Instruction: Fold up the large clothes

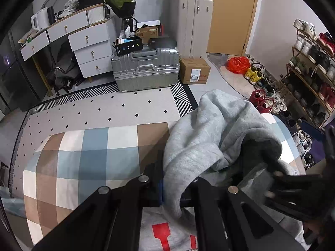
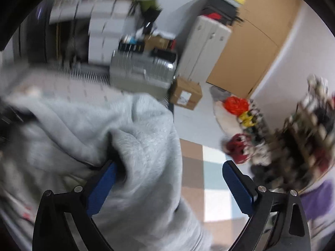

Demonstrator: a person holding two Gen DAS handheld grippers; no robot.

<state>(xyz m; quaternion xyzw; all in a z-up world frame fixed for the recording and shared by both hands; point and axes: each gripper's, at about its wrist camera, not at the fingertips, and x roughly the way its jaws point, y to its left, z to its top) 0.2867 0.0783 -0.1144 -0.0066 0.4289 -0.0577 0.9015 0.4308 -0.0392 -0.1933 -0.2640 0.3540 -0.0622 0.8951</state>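
A light grey sweatshirt (image 1: 209, 133) with a red print lies bunched on a checked bed cover (image 1: 88, 159). My left gripper (image 1: 167, 190) is shut on a fold of it and holds the cloth up between its fingers. The right gripper shows at the right edge of that view (image 1: 293, 188), close to the same bunch. In the blurred right wrist view, my right gripper (image 2: 169, 167) is open with its blue pads (image 2: 236, 188) wide apart. The sweatshirt (image 2: 134, 142) drapes over its left finger and fills the left half of the view.
Beyond the bed's end lies a dotted rug (image 1: 104, 108), then a silver suitcase (image 1: 146, 71), a cardboard box (image 1: 194, 70) and a white drawer unit (image 1: 90, 48). A shoe rack (image 1: 309, 71) stands along the right wall. A wooden door (image 1: 230, 14) is at the back.
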